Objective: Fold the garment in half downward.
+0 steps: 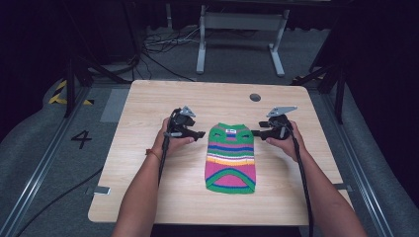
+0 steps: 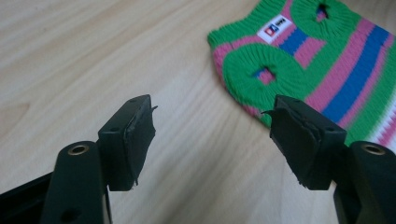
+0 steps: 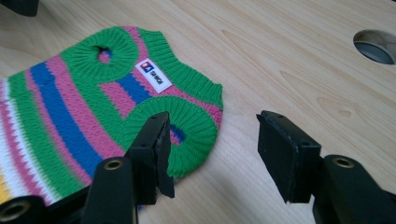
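Observation:
A small knitted striped sweater [image 1: 230, 158] in green, pink, blue, white and yellow lies flat in the middle of the table, its collar with a white label [image 1: 230, 131] toward the far side. My left gripper [image 1: 201, 134] hovers open just left of the sweater's top corner. In the left gripper view the sweater [image 2: 327, 60] lies ahead of the open left gripper [image 2: 212, 140], with nothing between its jaws. My right gripper [image 1: 254, 132] stands open at the top right corner. In the right gripper view the open right gripper [image 3: 212, 154] has one jaw over the sweater's green armhole [image 3: 187, 135].
The light wooden table [image 1: 148, 168] has a round cable hole [image 1: 255, 97] near its far edge, also seen as the cable hole [image 3: 376, 44] in the right gripper view. Beyond the table stand a white metal frame [image 1: 240, 34] and cables on the grey floor.

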{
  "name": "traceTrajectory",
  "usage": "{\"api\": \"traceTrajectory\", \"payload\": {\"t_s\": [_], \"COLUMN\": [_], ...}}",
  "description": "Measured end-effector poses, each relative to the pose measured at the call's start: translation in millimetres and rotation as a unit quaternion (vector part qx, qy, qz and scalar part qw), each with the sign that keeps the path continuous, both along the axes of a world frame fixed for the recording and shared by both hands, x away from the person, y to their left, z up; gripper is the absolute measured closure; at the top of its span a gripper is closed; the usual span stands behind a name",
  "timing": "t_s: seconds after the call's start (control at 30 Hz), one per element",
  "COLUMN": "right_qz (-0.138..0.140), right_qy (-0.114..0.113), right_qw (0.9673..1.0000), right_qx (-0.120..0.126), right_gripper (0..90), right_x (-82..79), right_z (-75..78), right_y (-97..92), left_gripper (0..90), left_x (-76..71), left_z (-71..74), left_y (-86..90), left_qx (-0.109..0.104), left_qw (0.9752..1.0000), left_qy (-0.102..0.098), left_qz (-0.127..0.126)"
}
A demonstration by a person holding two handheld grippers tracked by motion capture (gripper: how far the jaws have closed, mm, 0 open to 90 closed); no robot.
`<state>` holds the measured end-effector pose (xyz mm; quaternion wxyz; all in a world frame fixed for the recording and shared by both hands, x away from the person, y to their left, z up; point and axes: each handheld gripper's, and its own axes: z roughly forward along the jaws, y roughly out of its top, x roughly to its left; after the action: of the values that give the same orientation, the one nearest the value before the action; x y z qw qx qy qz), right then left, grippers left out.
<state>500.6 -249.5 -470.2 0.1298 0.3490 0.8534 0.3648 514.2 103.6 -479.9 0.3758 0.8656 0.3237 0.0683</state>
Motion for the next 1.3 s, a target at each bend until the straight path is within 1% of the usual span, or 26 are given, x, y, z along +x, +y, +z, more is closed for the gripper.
{"api": "traceTrajectory", "payload": {"t_s": [0.03,0.13,0.2,0.27,0.37,0.43,0.47,0.53,0.63,0.67,0.73,0.77,0.8,0.87,0.93,0.97,1.0,1.03,1.07,1.1,1.13,1.17,1.2,1.23,1.27,1.3], "right_qz": [0.001,-0.004,-0.009,-0.011,-0.012,-0.013,-0.014,-0.017,-0.021,-0.027,-0.03,-0.031,-0.031,-0.035,-0.034,-0.034,-0.034,-0.033,-0.031,-0.027,-0.021,-0.021,-0.016,-0.016,-0.016,-0.017], "right_qy": [0.002,0.003,0.007,0.009,0.011,0.013,0.015,0.017,0.019,0.02,0.02,0.022,0.025,0.032,0.038,0.043,0.043,0.043,0.045,0.048,0.049,0.049,0.054,0.056,0.057,0.054], "right_qw": [1.0,0.9999,0.9999,0.9999,0.9999,0.9998,0.9998,0.9997,0.9996,0.9994,0.9993,0.9993,0.9992,0.9988,0.9986,0.9984,0.9983,0.9984,0.9984,0.9983,0.9985,0.9985,0.9983,0.9982,0.9981,0.9983], "right_qx": [-0.003,-0.013,-0.008,-0.007,-0.003,-0.001,-0.001,-0.005,-0.007,-0.004,-0.002,-0.003,0.003,0.012,0.013,0.015,0.016,0.016,0.017,0.017,0.016,0.016,0.017,0.016,0.017,0.014], "right_gripper": [45.1,45.1,45.2,45.4,47.3,48.0,49.7,52.2,52.3,53.1,53.1,53.1,53.1,52.8,52.4,52.6,53.0,55.5,58.5,62.0,66.0,66.0,71.5,74.4,77.4,79.9], "right_x": [3.2,8.9,11.8,14.3,17.5,19.4,21.8,24.2,26.4,28.4,29.2,30.3,31.3,32.7,33.7,33.6,33.4,33.3,33.0,32.6,32.2,32.2,31.3,30.5,29.5,28.6], "right_z": [-2.5,-6.3,-8.1,-10.3,-13.4,-15.2,-18.0,-20.7,-23.5,-25.9,-27.1,-28.2,-29.4,-30.6,-32.2,-32.8,-33.0,-33.0,-32.7,-32.3,-31.9,-31.9,-31.5,-31.1,-30.7,-30.1], "right_y": [3.3,8.7,10.5,12.6,15.7,17.5,21.1,24.2,26.5,28.1,29.1,29.7,30.3,29.7,28.6,27.8,27.7,27.8,28.2,28.7,29.6,29.6,30.7,31.7,32.9,33.8], "left_gripper": [30.9,30.7,30.6,30.5,29.0,29.5,29.5,30.0,31.3,34.5,35.2,35.2,36.6,37.0,38.3,40.8,42.4,45.4,49.2,53.8,58.4,66.6,66.6,67.9,71.4,72.8], "left_x": [1.9,8.4,12.5,16.0,21.3,23.0,26.1,28.2,30.4,30.8,33.7,35.0,35.5,34.5,33.7,33.0,32.8,32.3,31.8,31.0,30.1,30.1,28.6,28.0,27.4,26.0], "left_z": [-0.9,-4.7,-7.5,-9.4,-11.3,-11.9,-14.2,-16.7,-19.0,-20.0,-22.4,-23.5,-24.7,-25.3,-25.2,-24.6,-24.1,-23.8,-22.9,-22.6,-22.1,-22.1,-21.7,-22.0,-22.5,-22.8], "left_y": [-2.7,-12.5,-18.8,-24.1,-31.2,-33.4,-37.6,-42.8,-46.2,-48.4,-51.2,-52.7,-54.6,-57.8,-60.3,-60.8,-61.0,-61.5,-62.0,-63.2,-64.4,-64.4,-65.3,-65.3,-65.3,-65.6], "left_qx": [-0.001,0.002,0.009,0.01,0.001,0.003,0.003,0.004,0.001,0.006,0.003,-0.003,-0.002,-0.004,0.003,0.007,0.009,0.011,0.011,0.01,0.009,0.009,0.013,0.005,0.0,-0.002], "left_qw": [1.0,1.0,0.9999,0.9999,0.9999,0.9999,0.9998,0.9997,0.9997,0.9996,0.9995,0.9993,0.9992,0.9993,0.9995,0.9995,0.9995,0.9995,0.9995,0.9996,0.9995,0.9995,0.9995,0.9994,0.9993,0.9993], "left_qy": [0.0,0.008,0.01,0.012,0.01,0.006,0.012,0.012,0.017,0.018,0.022,0.029,0.029,0.028,0.02,0.02,0.02,0.02,0.025,0.026,0.031,0.031,0.03,0.035,0.037,0.036], "left_qz": [0.002,0.003,0.002,0.003,0.013,0.014,0.017,0.023,0.015,0.02,0.023,0.023,0.027,0.025,0.023,0.023,0.023,0.022,0.015,0.01,-0.001,-0.001,-0.002,0.002,0.006,0.011]}}
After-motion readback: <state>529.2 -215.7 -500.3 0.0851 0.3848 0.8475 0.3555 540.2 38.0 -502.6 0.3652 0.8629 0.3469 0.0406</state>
